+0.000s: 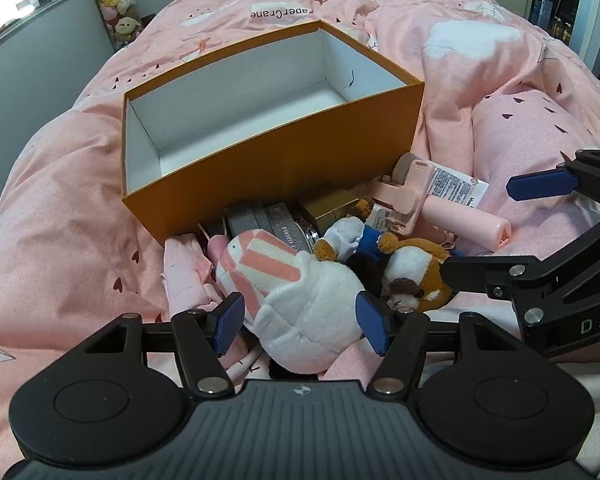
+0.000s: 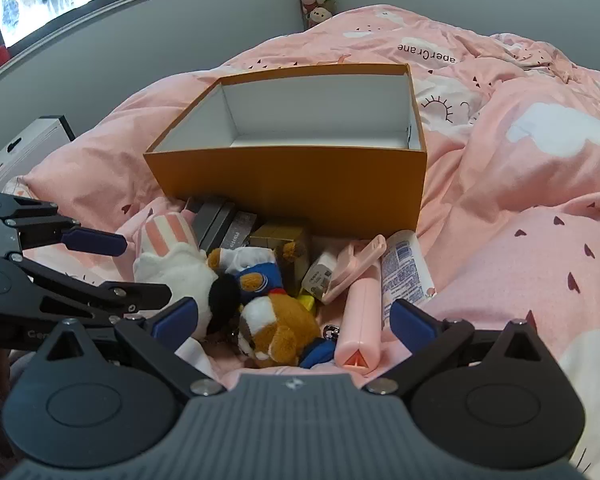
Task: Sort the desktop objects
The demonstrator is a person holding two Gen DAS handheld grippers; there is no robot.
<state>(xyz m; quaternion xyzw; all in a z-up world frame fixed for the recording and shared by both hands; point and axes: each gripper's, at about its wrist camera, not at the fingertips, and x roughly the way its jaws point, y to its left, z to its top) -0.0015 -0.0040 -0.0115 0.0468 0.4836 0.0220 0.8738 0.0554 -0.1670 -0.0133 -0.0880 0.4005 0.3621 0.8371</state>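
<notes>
- Orange cardboard, white inside: the box [image 1: 276, 168] sits open-topped on a pink quilt [image 1: 60, 208] that covers the bed, and nothing shows inside it.
- A heap of small things lies against the box's near wall: a white plush with pink stripes [image 1: 300, 292], a brown-and-white plush dog [image 1: 416, 268] in blue clothes, a pink handheld fan [image 1: 448, 212], a white tube with printed text [image 1: 456, 186], a gold box [image 1: 332, 208] and grey flat boxes [image 1: 248, 218].
- The left claw [image 1: 300, 322] hangs tilted down over the heap with its jaws apart; the white plush lies between the blue pads [image 1: 228, 320], which stand clear of it on both sides as far as can be seen.
- The right claw [image 2: 296, 320] also points down at the heap, its jaws spread wide. The brown plush dog and the butt of the pink fan lie between its pads [image 2: 414, 322], not gripped.
- Each claw shows at the edge of the other's view, just beside it.
- A column of plush toys [image 1: 114, 4] stands in the far corner of the room.
</notes>
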